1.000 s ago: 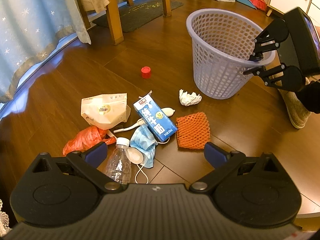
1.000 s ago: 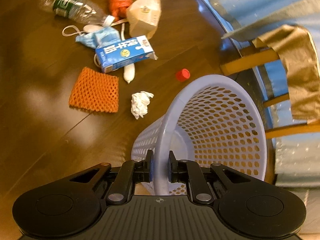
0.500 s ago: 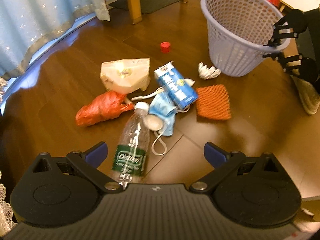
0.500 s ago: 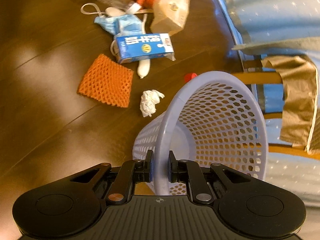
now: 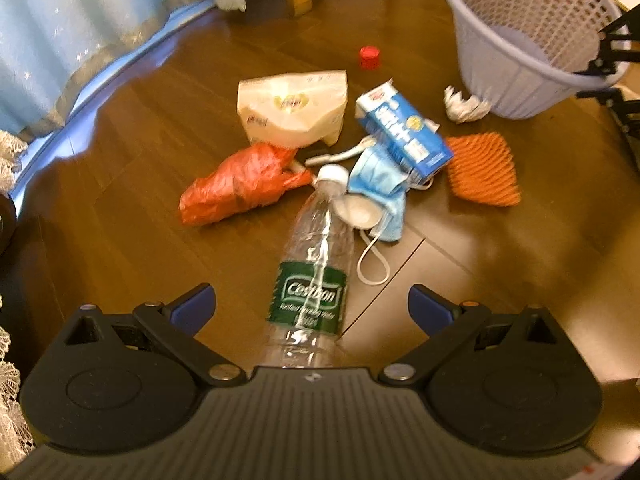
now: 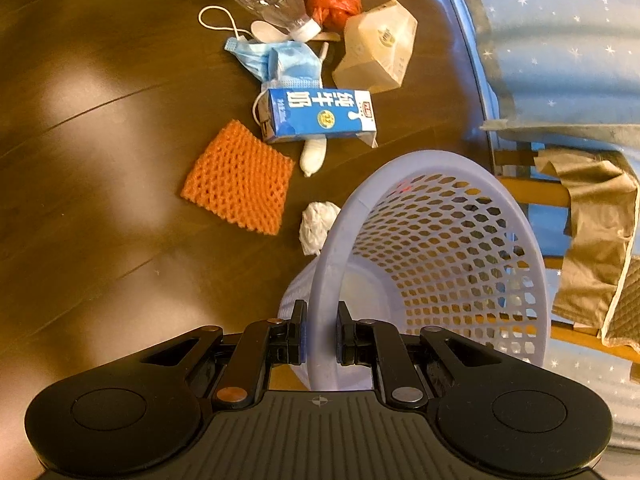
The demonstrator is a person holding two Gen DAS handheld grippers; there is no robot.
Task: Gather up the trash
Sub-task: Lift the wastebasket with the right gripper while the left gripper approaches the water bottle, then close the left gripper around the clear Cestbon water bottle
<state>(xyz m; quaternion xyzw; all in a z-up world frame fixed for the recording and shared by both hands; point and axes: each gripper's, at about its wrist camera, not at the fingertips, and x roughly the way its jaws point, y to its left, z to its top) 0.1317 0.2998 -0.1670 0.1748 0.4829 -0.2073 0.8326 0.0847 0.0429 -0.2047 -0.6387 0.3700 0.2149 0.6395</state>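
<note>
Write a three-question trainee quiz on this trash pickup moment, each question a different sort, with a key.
1. True or false: the right gripper has its jaws closed on the rim of the basket.
2. Which item lies directly between the open jaws of the left gripper? A) milk carton B) plastic bottle C) orange net
3. Fill in: the small loose cap on the floor is ___.

Key: 1 true; 2 B; 3 red.
</note>
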